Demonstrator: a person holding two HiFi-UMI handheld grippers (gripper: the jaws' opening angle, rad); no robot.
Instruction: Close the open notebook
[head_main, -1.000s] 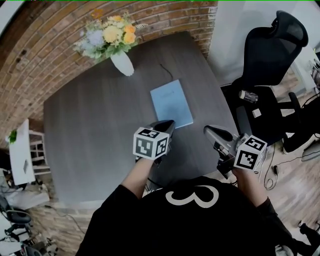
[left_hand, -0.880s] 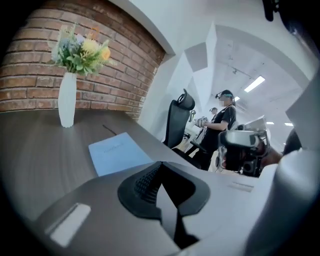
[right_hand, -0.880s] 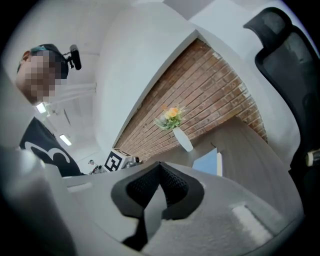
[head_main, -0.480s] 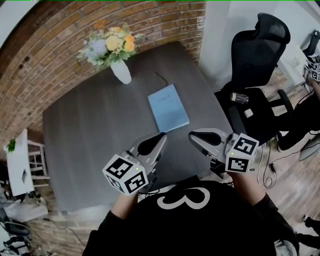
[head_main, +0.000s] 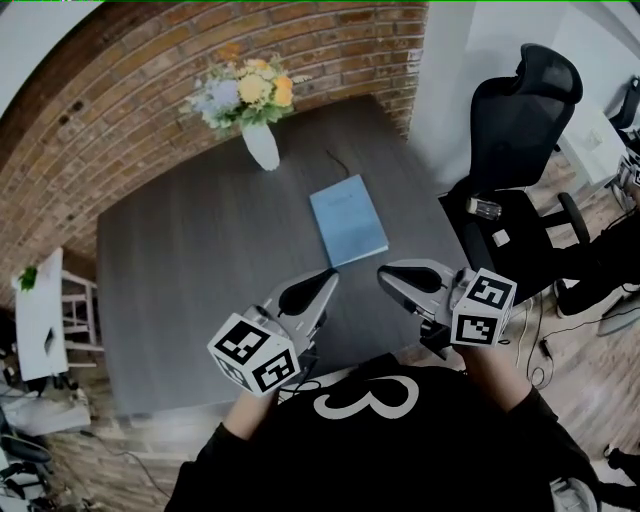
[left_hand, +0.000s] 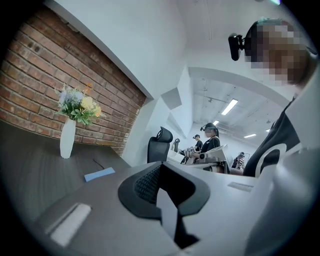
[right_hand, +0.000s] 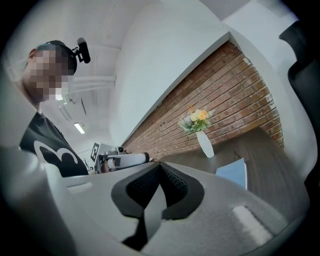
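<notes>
Left gripper (head_main: 318, 290): jaws closed pad against pad, nothing held between them, as seen plainly in its own view (left_hand: 159, 172). Tilted up and pointing across the table, with its marker cube down by the person's chest.

Right gripper (head_main: 398, 280): likewise closed, the dark pads meeting in a narrow seam (right_hand: 160, 175), empty. Level with the left one and just to its right, tips turned slightly towards it, a gap of bare tabletop showing between the two.

Beyond both tips, straight ahead of that gap: the notebook (head_main: 348, 220), lying flat with its pale blue cover up and no pages showing. Touched by neither gripper, clear of both, a little nearer the right one. Set at a slight angle, close to the table's right edge. Visible low and to the left in the left gripper view (left_hand: 99, 174), and to the right in the right gripper view (right_hand: 233, 173).

Under it all, a dark grey table (head_main: 190, 270). Just past the notebook's far end, a thin dark cable (head_main: 332, 160). Further back near the far edge, a white vase (head_main: 261, 146) holding yellow, orange and pale flowers (head_main: 245, 88), well apart from the notebook. Behind that, a brick wall (head_main: 150, 70). Off the table's right side, a black office chair (head_main: 520, 110).
</notes>
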